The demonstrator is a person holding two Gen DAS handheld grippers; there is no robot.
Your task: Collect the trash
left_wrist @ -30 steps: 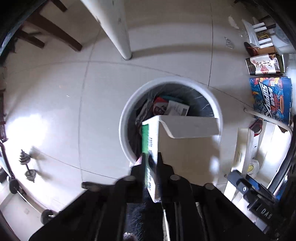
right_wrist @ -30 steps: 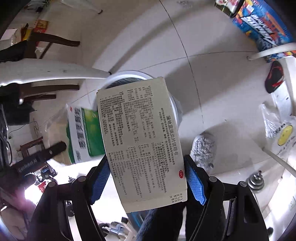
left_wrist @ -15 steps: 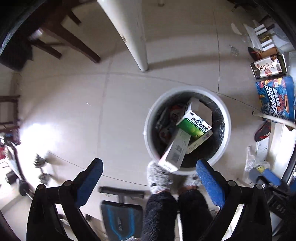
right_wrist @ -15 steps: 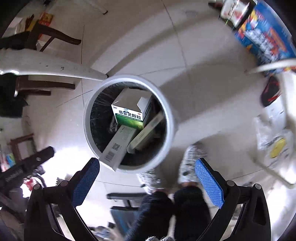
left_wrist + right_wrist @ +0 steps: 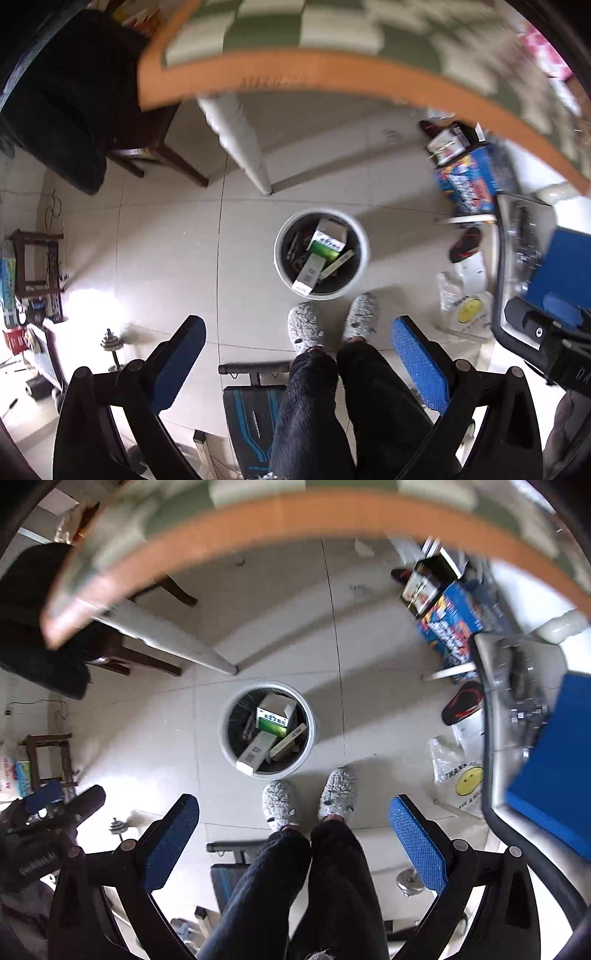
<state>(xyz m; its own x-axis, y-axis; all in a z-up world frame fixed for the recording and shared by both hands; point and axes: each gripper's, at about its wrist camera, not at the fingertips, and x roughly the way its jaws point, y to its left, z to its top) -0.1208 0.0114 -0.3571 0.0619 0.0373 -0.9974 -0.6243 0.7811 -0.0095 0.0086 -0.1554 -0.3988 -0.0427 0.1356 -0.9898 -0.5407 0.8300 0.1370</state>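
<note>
A round white trash bin (image 5: 360,240) stands on the tiled floor far below me; it also shows in the right wrist view (image 5: 225,742). Inside lie a green and white box (image 5: 327,242) (image 5: 273,716), a long white box (image 5: 308,275) (image 5: 256,753) and a flat box (image 5: 338,264) (image 5: 290,740). My left gripper (image 5: 299,354) is open and empty, high above the floor. My right gripper (image 5: 295,830) is open and empty at a similar height. Both look straight down.
An orange-edged table (image 5: 332,74) (image 5: 295,513) with a green checked cloth arcs across the top. A white table leg (image 5: 240,140), a dark chair (image 5: 155,155), my slippered feet (image 5: 332,325), boxes (image 5: 469,181), a plastic bag (image 5: 461,302), dumbbell weights (image 5: 110,343).
Both grippers let go of their boxes, which now lie in the bin. Both grippers opened and rose well above the bin, up to the table edge.
</note>
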